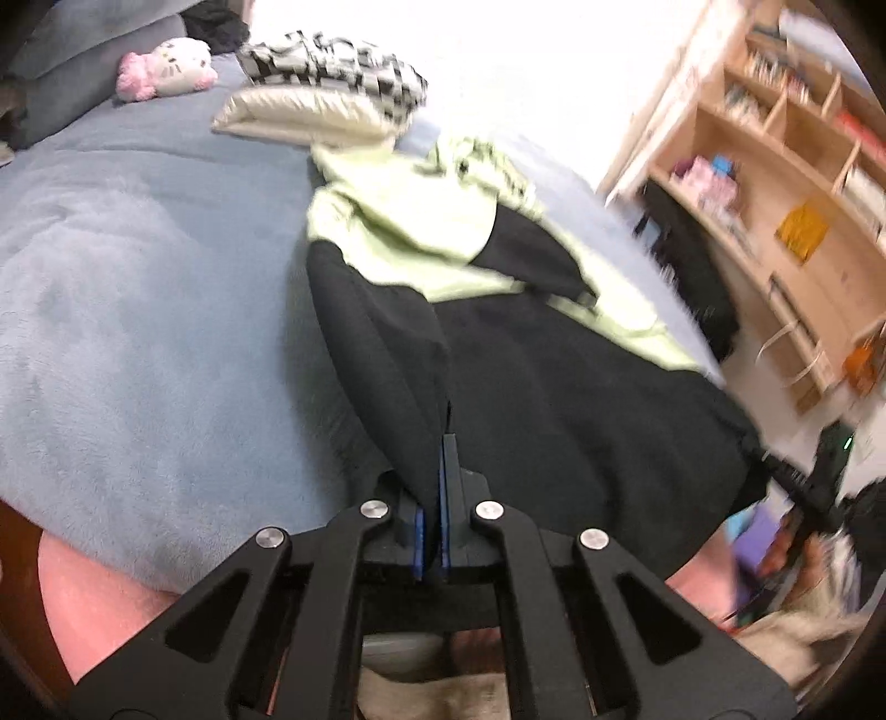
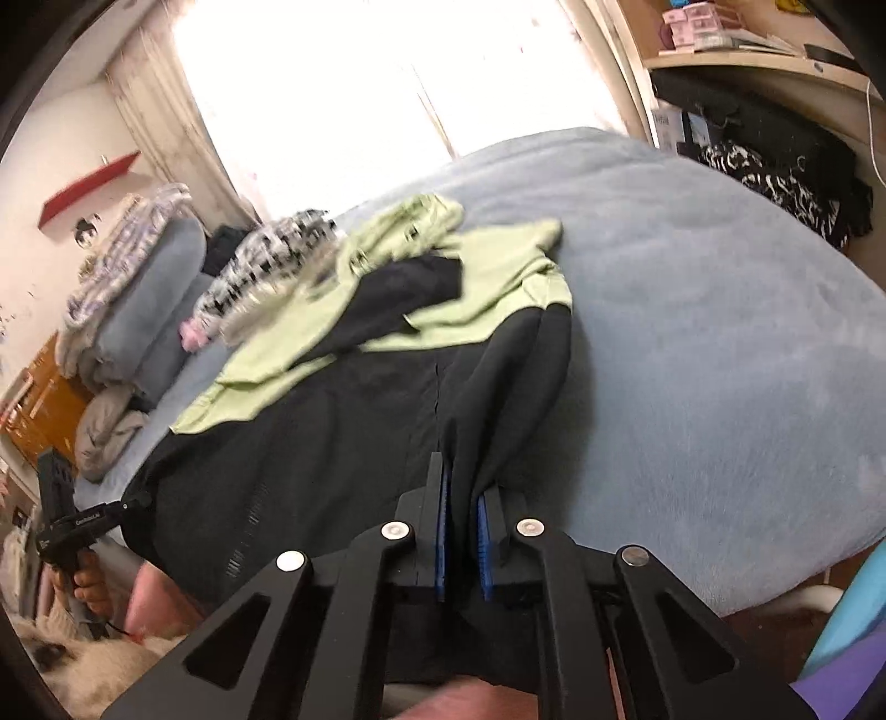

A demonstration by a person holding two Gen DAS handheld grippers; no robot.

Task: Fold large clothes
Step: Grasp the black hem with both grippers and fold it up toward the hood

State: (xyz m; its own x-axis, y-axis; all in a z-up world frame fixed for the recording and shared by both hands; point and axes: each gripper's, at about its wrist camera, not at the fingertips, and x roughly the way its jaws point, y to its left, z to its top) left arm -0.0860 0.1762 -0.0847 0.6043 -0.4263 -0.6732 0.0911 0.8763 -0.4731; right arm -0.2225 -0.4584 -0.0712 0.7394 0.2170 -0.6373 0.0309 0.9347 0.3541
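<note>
My left gripper (image 1: 437,443) and right gripper (image 2: 462,476) each pinch a hem corner of the black-and-green jacket (image 1: 554,376), spread on the blue blanket (image 1: 138,288). I should lift both corners evenly (keeping tension) toward the collar.

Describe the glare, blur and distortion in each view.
Left wrist: window blown out white, shelves motion-smeared, fisheye bending the bed. Right wrist: window overexposed, checkered cloth blurred, jacket dark with little detail, edges vignetted.
</note>
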